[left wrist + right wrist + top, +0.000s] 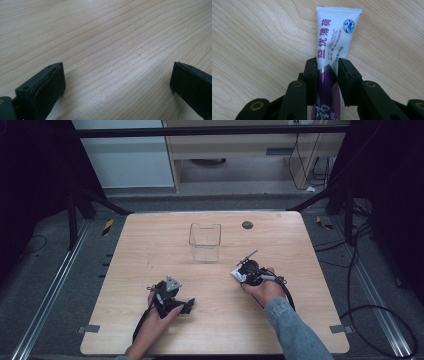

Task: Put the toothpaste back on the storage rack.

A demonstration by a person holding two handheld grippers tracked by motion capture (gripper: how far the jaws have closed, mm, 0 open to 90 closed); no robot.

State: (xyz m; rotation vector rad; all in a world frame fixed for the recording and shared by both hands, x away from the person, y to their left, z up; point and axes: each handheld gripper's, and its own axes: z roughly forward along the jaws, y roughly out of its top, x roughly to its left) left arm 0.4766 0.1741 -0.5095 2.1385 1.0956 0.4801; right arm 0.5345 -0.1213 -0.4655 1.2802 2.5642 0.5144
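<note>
- The toothpaste tube (332, 50), white with a purple lower part, lies flat on the wooden table (150, 245); in the right gripper view its crimped end points away from the camera.
- The right gripper (327, 75) has its two black jaws closed against the tube's sides at about mid-length, pads pressing the plastic, so the grasp looks made; the tube seems to rest on the wood, though from this angle I cannot be sure it is not just clear of it.
- In the high view the right gripper (248, 270) sits near the table's middle, with a bit of white showing at its tip.
- A clear plastic bin (205, 242) stands upright and empty a little beyond and to the left of that gripper, apart from it; it is the likely place for the tube.
- Done, by my reading: reaching and gripping. Left: lifting, carrying over the bin's rim, releasing.
- The left gripper (187, 306) rests low over bare wood, jaws spread wide with nothing between them, well apart from the tube.
</note>
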